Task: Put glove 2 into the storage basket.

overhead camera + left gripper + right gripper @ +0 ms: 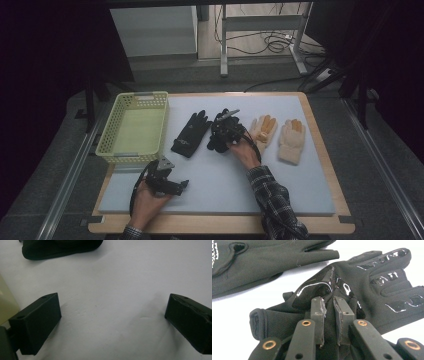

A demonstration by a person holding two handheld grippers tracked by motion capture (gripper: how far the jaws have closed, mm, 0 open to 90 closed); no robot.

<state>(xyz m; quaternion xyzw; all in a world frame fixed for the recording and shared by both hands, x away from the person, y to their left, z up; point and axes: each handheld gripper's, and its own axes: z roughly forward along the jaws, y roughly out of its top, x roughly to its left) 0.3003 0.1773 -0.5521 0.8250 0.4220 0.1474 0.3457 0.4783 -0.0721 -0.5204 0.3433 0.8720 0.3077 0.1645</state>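
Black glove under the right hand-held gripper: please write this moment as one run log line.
right hand-held gripper: shut on black glove | left hand-held gripper: open, nothing between | basket: no gloves inside

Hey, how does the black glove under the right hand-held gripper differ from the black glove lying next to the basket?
The black glove in the right hand-held gripper lies palm up with glossy grip patches, its fabric pinched between the jaws; the black glove beside the basket lies free, matte side up with white lettering near the cuff. The pinched one sits nearer the tan gloves; the free one nearer the basket. Both are black, lying flat on the pad.
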